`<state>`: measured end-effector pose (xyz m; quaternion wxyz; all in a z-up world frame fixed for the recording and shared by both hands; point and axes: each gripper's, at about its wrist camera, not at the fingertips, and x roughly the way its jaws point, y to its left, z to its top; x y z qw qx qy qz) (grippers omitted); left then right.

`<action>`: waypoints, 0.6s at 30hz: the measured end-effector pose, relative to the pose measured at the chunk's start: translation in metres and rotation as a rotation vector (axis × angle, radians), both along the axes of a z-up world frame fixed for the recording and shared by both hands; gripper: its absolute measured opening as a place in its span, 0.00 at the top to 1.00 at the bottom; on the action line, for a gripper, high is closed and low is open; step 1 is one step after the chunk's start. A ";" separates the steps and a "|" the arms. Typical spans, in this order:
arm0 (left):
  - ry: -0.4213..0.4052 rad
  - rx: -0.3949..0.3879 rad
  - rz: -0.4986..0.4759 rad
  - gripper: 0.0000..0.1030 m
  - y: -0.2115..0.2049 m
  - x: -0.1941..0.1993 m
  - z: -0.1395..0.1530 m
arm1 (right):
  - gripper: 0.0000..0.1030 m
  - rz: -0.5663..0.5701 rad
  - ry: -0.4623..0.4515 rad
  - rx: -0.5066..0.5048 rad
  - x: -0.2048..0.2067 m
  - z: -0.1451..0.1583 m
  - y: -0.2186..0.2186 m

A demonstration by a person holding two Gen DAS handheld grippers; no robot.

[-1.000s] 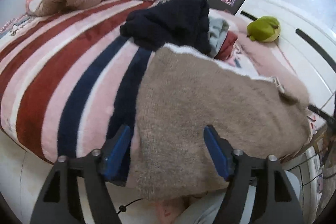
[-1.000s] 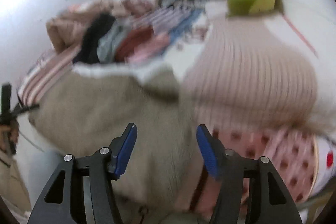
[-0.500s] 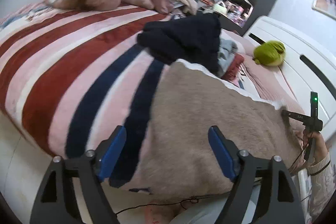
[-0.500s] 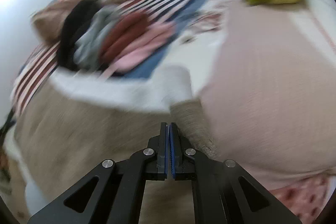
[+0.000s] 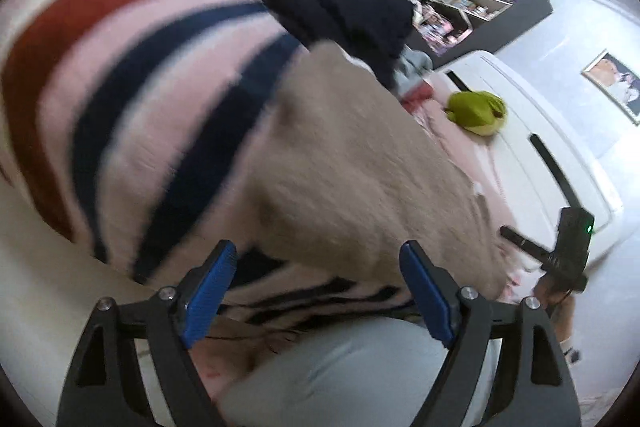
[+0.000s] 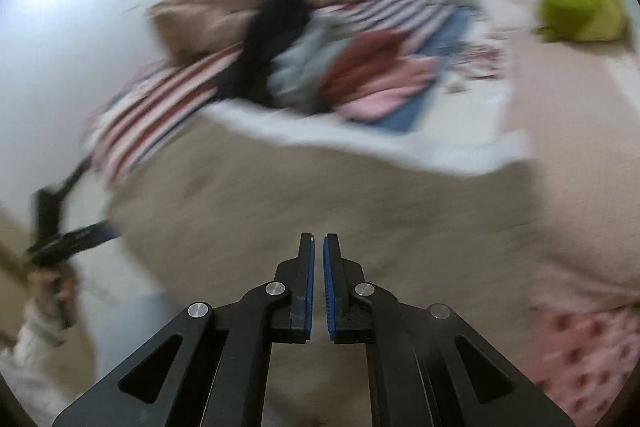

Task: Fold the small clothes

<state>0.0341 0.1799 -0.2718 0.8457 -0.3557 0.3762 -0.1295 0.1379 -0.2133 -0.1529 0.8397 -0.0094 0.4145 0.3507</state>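
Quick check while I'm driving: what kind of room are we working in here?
Most likely a bedroom. The beige sweater lies on a bed with a striped blanket. A white headboard stands behind a green plush toy, and a pile of clothes waits further up the bed.

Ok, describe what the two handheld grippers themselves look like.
Both the left gripper and the right gripper are matte black, with triangular cut-outs in their linkage arms, silver round pivot pins and ribbed blue pads lining the fingers. Seen from the left wrist, the right unit's black body shows a small green light.
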 end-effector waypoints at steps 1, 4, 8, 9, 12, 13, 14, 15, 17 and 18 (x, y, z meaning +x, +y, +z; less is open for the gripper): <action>-0.011 -0.032 -0.027 0.22 -0.008 0.005 -0.002 | 1.00 0.037 0.009 0.013 -0.011 -0.002 0.007; -0.032 -0.104 -0.076 0.22 -0.023 0.017 -0.007 | 1.00 0.141 0.022 0.006 -0.035 -0.012 0.030; -0.017 -0.129 -0.093 0.22 -0.037 0.037 -0.011 | 1.00 0.170 0.034 -0.071 -0.047 -0.029 0.051; -0.018 -0.138 -0.083 0.21 -0.038 0.042 -0.011 | 1.00 0.168 0.028 -0.066 -0.047 -0.028 0.053; -0.075 -0.187 -0.007 0.21 -0.035 0.049 -0.008 | 1.00 0.138 -0.026 -0.087 -0.045 -0.019 0.062; -0.089 -0.189 0.006 0.26 -0.036 0.051 -0.006 | 1.00 0.119 -0.051 -0.110 -0.043 -0.016 0.066; -0.088 -0.174 0.012 0.33 -0.036 0.054 -0.004 | 1.00 0.111 -0.063 -0.121 -0.040 -0.015 0.070; -0.073 -0.134 0.018 0.49 -0.038 0.058 -0.001 | 1.00 0.112 -0.065 -0.121 -0.036 -0.014 0.073; -0.081 -0.102 0.012 0.64 -0.040 0.063 0.006 | 1.00 0.114 -0.039 -0.129 -0.027 -0.018 0.078; -0.092 -0.095 0.008 0.71 -0.039 0.063 0.010 | 1.00 0.112 -0.013 -0.147 -0.023 -0.023 0.081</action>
